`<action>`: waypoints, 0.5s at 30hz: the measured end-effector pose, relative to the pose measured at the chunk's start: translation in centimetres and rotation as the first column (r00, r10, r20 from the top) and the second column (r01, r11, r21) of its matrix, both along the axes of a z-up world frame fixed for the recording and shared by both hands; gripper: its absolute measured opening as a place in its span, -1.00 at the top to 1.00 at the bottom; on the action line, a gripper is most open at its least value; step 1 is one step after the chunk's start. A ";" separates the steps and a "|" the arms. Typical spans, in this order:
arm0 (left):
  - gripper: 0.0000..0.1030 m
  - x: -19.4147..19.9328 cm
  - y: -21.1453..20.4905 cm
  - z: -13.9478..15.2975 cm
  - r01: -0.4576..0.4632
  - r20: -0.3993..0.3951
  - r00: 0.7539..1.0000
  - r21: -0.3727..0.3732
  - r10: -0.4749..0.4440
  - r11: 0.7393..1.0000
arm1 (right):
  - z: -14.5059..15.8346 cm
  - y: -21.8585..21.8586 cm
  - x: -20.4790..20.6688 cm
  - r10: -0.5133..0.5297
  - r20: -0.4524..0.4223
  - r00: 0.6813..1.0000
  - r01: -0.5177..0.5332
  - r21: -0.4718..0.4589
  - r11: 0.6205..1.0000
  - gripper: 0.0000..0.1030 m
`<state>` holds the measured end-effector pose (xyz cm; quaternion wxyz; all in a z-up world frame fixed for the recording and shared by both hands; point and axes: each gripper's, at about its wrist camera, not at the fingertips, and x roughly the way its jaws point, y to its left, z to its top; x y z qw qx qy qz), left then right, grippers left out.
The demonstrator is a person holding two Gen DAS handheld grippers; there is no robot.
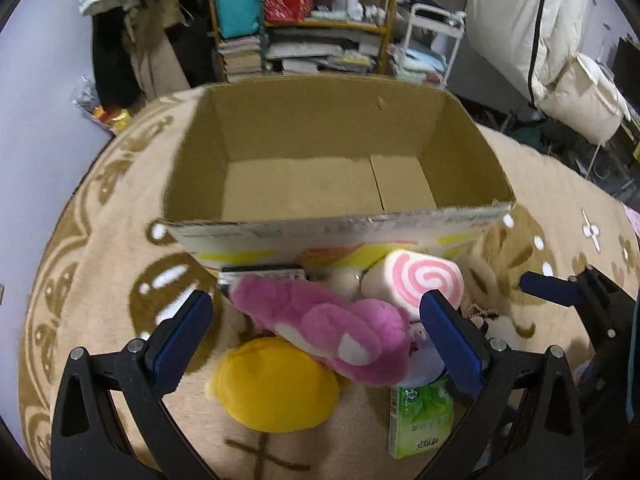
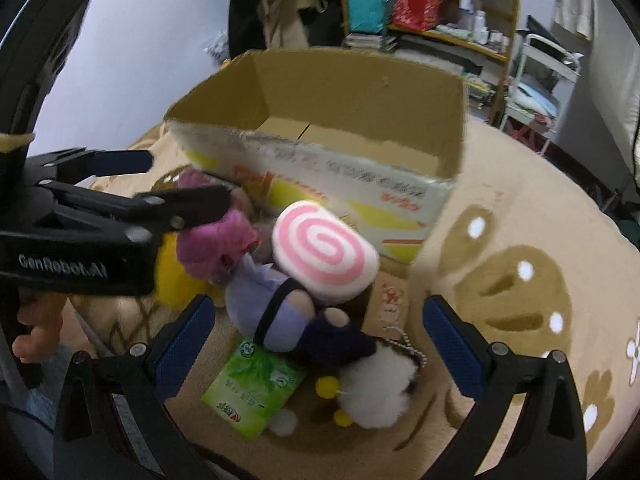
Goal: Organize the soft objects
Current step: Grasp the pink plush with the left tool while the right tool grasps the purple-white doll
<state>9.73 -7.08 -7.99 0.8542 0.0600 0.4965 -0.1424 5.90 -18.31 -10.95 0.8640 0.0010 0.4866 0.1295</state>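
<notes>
The cardboard box (image 1: 320,148) was plain brown paperboard, matt and smooth inside, with a torn, rough front edge. The pink plush toy (image 1: 324,328) was thick and fluffy. The yellow plush toy (image 1: 276,384) looked soft and short-haired. The swirl cushion (image 2: 324,256) was smooth soft cloth. The white pompom toy (image 2: 376,392) was very fuzzy. The green tissue pack (image 2: 252,388) had shiny plastic wrap. The blanket (image 1: 100,248) was woolly and matt. The left tool (image 1: 316,344) was hard black plastic with bumpy blue pads (image 1: 452,340).

Dim indoor light, fisheye warping, slight blur
</notes>
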 end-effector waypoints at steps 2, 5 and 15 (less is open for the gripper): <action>-0.98 0.4 -0.3 -0.6 0.012 -0.039 0.999 -0.014 -0.013 1.000 | -0.6 0.4 0.4 0.015 -0.024 1.000 -0.015 0.000 1.000 -1.00; -0.98 1.1 -0.3 -1.6 0.013 -0.094 0.995 -0.042 -0.017 0.999 | -1.6 0.9 1.1 0.033 -0.063 0.997 -0.032 0.010 0.999 -1.00; -0.74 2.2 -0.9 -4.7 -0.005 -0.230 0.973 -0.045 -0.006 0.999 | -3.9 1.0 3.0 0.022 -0.143 0.989 -0.014 0.054 0.998 -1.00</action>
